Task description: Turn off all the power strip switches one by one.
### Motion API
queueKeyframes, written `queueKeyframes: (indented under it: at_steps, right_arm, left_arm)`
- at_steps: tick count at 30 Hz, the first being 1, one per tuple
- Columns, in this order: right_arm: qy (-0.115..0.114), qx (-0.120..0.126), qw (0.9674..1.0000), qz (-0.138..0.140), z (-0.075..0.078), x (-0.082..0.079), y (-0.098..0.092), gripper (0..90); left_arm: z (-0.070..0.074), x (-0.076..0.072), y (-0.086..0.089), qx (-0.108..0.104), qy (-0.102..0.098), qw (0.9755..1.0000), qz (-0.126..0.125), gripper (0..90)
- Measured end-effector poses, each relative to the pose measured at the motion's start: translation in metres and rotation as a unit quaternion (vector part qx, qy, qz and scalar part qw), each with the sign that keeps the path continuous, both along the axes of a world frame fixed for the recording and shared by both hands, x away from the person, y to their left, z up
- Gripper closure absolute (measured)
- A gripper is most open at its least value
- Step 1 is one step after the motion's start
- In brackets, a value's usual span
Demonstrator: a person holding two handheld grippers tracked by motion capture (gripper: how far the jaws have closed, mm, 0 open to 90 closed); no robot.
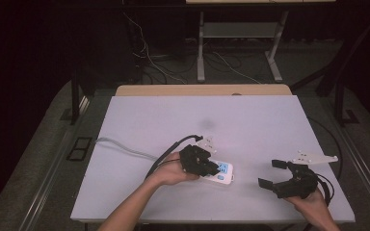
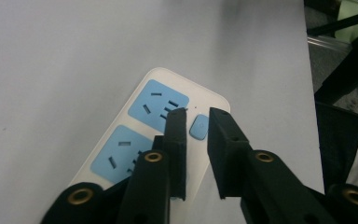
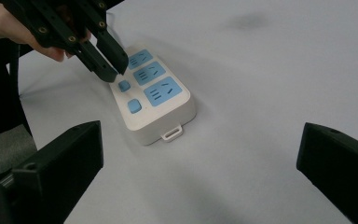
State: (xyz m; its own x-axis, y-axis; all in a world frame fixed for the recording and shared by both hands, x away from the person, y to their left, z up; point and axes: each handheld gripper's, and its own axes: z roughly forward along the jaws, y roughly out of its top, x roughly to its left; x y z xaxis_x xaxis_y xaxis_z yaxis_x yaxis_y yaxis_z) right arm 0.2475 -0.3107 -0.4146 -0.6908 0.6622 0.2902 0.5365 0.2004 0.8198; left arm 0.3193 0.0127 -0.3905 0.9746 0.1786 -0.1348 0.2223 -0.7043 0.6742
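**Left hand-held gripper over the power strip's switch buttons**

Seen from the high view, a white power strip [image 1: 220,172] with blue socket faces lies on the pale tabletop [image 1: 250,120], a little left of centre and near the front edge. Left hand-held gripper [image 1: 212,169] sits right over the strip's near-left part, held by the person's left hand [image 1: 172,169]; a black cable and a grey cord trail off to the left behind it. Right hand-held gripper [image 1: 269,173] rests well apart to the right, jaws spread wide, nothing between them.

Left gripper view: jaws point down at the strip [image 2: 121,140], narrow gap between them, holding nothing. A small blue button [image 2: 199,127] shows in that gap, just past the tips. Two blue socket faces lie to the left of the jaws. Whether a tip touches the casing cannot be told from here.

Right gripper view: own two jaws stand far apart at the lower corners, empty tabletop [image 3: 270,70] between them. Farther off, the strip [image 3: 154,95] lies at an angle, three blue sockets and two blue buttons [image 3: 129,96] on top, a small loop tab on its near end. Left hand-held gripper [image 3: 112,72] comes in from the upper left, tips close together at the farther button, slightly parted, gripping nothing.
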Motion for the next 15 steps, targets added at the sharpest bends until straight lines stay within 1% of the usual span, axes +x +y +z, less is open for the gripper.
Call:
queueKeyframes:
  at_steps: [4,6,8,10,12,15]
  right_arm:
    - [0.001,-0.001,1.0,0.001,0.0,0.0,0.001,0.2]
    - [0.0,0.0,1.0,0.001,0.0,0.0,0.001,0.2]
    - [0.001,0.0,1.0,0.002,0.0,0.0,0.002,0.2]
    - [0.001,0.001,1.0,0.002,0.0,0.0,0.002,0.2]
    - [0.001,0.001,1.0,0.001,0.0,0.0,0.002,0.2]
    - [0.001,0.002,1.0,0.002,0.0,0.0,0.002,0.2]
  left_arm:
    - [0.006,-0.004,0.012,-0.015,-0.002,0.9998,0.016,62.8]
    - [0.009,-0.006,0.018,-0.021,-0.003,0.9994,0.029,54.6]
    - [0.012,-0.008,0.025,-0.03,-0.006,0.9986,0.044,45.4]
    - [0.014,-0.009,0.033,-0.038,-0.001,0.9975,0.06,36.5]
    - [0.016,-0.01,0.039,-0.037,-0.003,0.9971,0.066,24.8]
    - [0.017,-0.013,0.051,-0.045,-0.001,0.9954,0.085,14.3]
